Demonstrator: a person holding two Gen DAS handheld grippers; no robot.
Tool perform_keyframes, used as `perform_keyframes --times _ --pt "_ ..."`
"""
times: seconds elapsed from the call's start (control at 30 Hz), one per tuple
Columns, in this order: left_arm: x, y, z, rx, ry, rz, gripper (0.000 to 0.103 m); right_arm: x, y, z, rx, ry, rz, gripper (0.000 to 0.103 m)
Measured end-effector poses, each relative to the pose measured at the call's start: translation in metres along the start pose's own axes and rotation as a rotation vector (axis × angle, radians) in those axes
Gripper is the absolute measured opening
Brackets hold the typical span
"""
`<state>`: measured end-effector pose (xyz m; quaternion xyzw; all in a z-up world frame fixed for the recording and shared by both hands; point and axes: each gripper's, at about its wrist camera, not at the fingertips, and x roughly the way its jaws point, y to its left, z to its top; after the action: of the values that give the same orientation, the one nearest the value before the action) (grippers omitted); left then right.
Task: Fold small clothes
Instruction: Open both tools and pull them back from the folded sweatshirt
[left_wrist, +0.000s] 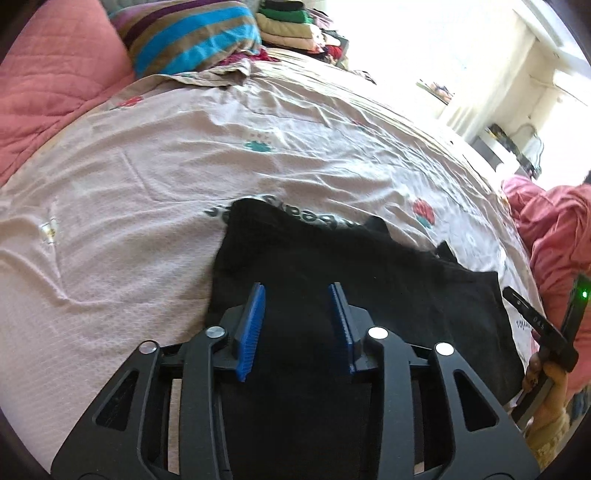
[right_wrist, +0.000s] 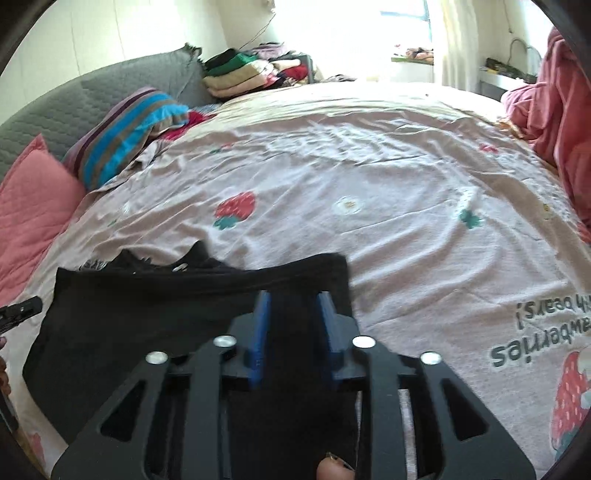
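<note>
A black garment (left_wrist: 332, 258) lies flat on the pale strawberry-print bed sheet (left_wrist: 184, 166). My left gripper (left_wrist: 296, 288) hovers over the garment's left part with its blue pads (left_wrist: 255, 321) apart, and only flat cloth shows in the gap. In the right wrist view the same black garment (right_wrist: 147, 314) spreads to the left, and my right gripper (right_wrist: 293, 295) stands open over its right edge. The cloth lies under the jaws, and the pads do not press on it. A hand holds the right gripper's body (left_wrist: 539, 325) at the right rim of the left wrist view.
A pink quilted pillow (right_wrist: 33, 214) and a striped pillow (right_wrist: 125, 136) lie at the head of the bed. Folded clothes (right_wrist: 236, 74) are stacked at the far corner. A pink heap of cloth (right_wrist: 554, 110) rises at the right. The bed sheet (right_wrist: 406, 184) stretches beyond the garment.
</note>
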<state>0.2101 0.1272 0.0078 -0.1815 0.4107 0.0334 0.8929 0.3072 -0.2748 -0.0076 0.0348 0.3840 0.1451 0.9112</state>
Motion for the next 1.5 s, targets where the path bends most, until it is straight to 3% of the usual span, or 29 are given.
perform_keyframes --times 0.13,0.2,0.33,0.37,0.4,0.43,0.47,0.63,0.67,0.8,0.97,1.03,1.13,1.5 --pt "0.002 0.015 -0.003 -0.04 0.005 0.02 0.039 0.003 -0.012 0.0 0.022 0.014 -0.025 0.05" --pt "0.007 0.018 -0.005 -0.048 0.02 0.026 0.048 0.009 -0.015 -0.002 0.02 0.051 -0.022 0.057" --pt "0.019 0.022 -0.009 -0.046 0.048 0.045 0.048 0.016 -0.014 -0.007 0.012 0.07 0.001 0.057" --pt "0.021 0.024 -0.011 -0.052 0.053 0.04 0.047 0.017 -0.013 -0.008 0.008 0.071 0.003 0.056" --pt "0.023 0.023 -0.013 -0.049 0.056 0.038 0.037 0.018 -0.01 -0.01 -0.005 0.072 0.012 0.038" --pt "0.024 0.022 -0.015 -0.039 0.058 0.041 0.031 0.018 -0.009 -0.011 -0.014 0.069 0.005 0.012" --pt "0.024 0.02 -0.016 -0.017 0.06 0.048 0.021 0.016 -0.007 -0.012 -0.021 0.055 -0.005 0.008" --pt "0.01 0.016 -0.01 0.012 0.016 0.056 0.011 -0.005 -0.008 -0.007 -0.014 -0.047 -0.03 0.007" --pt "0.006 0.016 -0.009 0.019 -0.004 0.076 0.0 -0.006 -0.008 -0.006 -0.014 -0.055 -0.043 0.007" --pt "0.013 0.024 -0.013 0.01 0.013 0.09 0.0 0.011 -0.016 -0.012 -0.001 0.02 -0.081 0.007" --pt "0.012 0.023 -0.019 0.024 0.008 0.093 0.001 0.013 -0.015 -0.018 -0.005 0.053 -0.112 0.016" --pt "0.008 0.024 -0.019 0.021 0.005 0.087 0.002 0.007 -0.015 -0.022 -0.001 0.061 -0.102 0.032" --pt "0.002 0.023 -0.02 0.022 0.003 0.077 0.003 -0.002 -0.012 -0.033 0.01 0.074 -0.078 0.048" --pt "-0.029 0.007 -0.035 0.062 -0.022 0.041 0.015 -0.039 -0.004 -0.069 0.052 0.118 0.015 0.05"
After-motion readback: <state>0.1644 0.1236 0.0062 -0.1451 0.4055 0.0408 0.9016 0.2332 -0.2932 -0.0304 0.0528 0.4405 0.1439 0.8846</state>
